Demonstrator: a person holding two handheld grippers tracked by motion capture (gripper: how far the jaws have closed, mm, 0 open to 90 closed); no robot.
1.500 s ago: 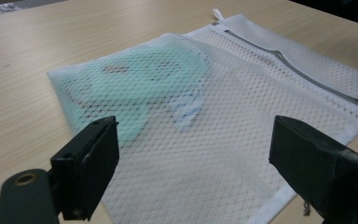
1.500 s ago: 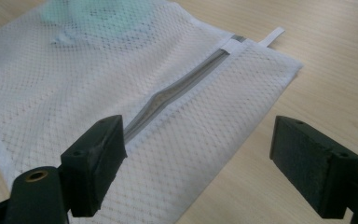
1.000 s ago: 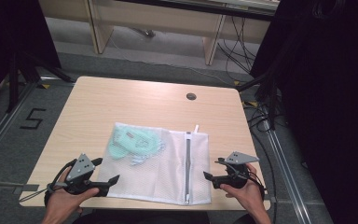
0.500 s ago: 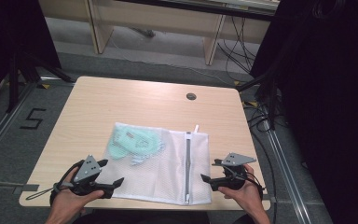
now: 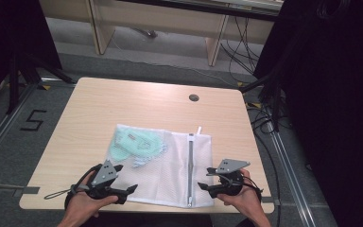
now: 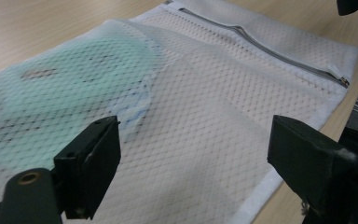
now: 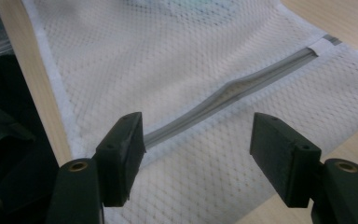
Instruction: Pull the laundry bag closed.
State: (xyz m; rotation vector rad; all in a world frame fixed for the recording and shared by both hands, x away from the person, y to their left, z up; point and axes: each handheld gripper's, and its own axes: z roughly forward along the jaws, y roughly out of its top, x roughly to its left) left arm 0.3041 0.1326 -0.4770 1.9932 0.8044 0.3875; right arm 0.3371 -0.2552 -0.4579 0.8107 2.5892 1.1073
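Observation:
A white mesh bag [image 5: 170, 170] lies flat on the wooden table [image 5: 99, 109], with a grey zipper [image 5: 190, 165] running front to back. A mint-green garment [image 5: 137, 144] shows through its far left part. My left gripper [image 5: 126, 178] stands open at the bag's near left corner; in the left gripper view its jaws [image 6: 191, 140] straddle the mesh [image 6: 205, 116] just above it. My right gripper [image 5: 205, 178] hovers at the near right corner. Its jaws [image 7: 196, 135] have just been closing, with the zipper [image 7: 233, 91] between them and the pads apart from it.
The table's near edge runs just behind both grippers. A round cable hole [image 5: 194, 98] sits in the far right of the tabletop. Cables [image 5: 264, 118] lie on the floor to the right, and a taped "5" [image 5: 33, 120] marks the floor at left.
My left gripper has slid right, up to the bag's near left corner. The right hand has stayed in place at the zipper's near end.

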